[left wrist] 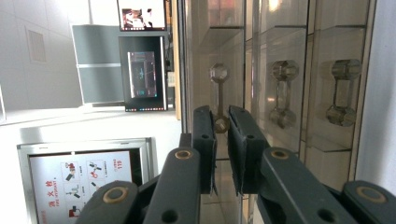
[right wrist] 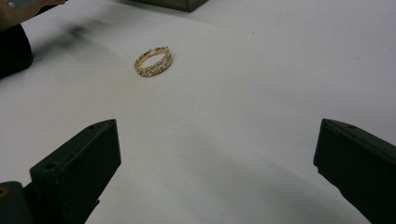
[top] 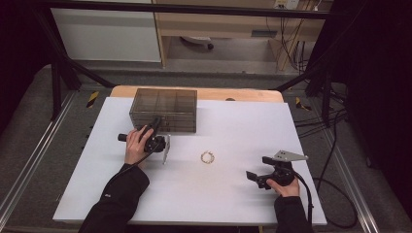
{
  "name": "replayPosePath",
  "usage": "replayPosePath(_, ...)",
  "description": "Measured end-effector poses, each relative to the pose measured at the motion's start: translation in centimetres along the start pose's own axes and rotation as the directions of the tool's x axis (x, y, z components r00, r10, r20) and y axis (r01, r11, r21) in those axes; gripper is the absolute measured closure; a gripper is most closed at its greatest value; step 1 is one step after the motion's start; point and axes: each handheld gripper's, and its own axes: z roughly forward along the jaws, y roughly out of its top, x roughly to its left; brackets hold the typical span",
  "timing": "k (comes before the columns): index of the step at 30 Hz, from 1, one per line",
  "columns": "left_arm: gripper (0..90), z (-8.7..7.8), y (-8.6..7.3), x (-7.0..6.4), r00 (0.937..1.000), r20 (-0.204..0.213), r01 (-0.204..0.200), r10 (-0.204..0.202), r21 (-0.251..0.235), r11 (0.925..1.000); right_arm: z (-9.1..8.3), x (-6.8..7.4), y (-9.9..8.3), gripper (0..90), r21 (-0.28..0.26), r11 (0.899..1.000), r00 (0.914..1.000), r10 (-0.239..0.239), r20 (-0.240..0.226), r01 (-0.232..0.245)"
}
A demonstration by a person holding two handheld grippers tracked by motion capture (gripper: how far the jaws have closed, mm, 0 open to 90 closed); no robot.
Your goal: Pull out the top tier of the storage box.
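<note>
A smoky clear drawer box [top: 165, 103] stands at the back left of the white table. My left gripper [top: 156, 122] reaches to its front face. In the left gripper view the jaws of the left gripper [left wrist: 222, 115] are closed on a clear drawer handle [left wrist: 219, 91]. A gold bracelet [top: 208, 157] lies flat in the middle of the table. My right gripper [top: 255, 167] rests at the front right, open and holding nothing. In the right gripper view the bracelet [right wrist: 153, 61] lies ahead of the wide-apart jaws of the right gripper [right wrist: 217, 135], a little left of centre.
Two more clear handles [left wrist: 285, 93] [left wrist: 343, 93] sit beside the gripped one. The white table sheet [top: 243, 121] is bare between the box and the right edge. A corner of the box [right wrist: 182, 3] shows beyond the bracelet. Cables hang off the table's right side.
</note>
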Motion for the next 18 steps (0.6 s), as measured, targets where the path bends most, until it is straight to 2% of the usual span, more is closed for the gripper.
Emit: replayPosePath(18,80.7,-1.02,0.13,-0.31,0.9999,-0.006,0.010,-0.010,-0.008,0.9999,0.02,-0.01,0.00,1.3,0.001,1.000,1.0000,-0.003,0.001,0.003)
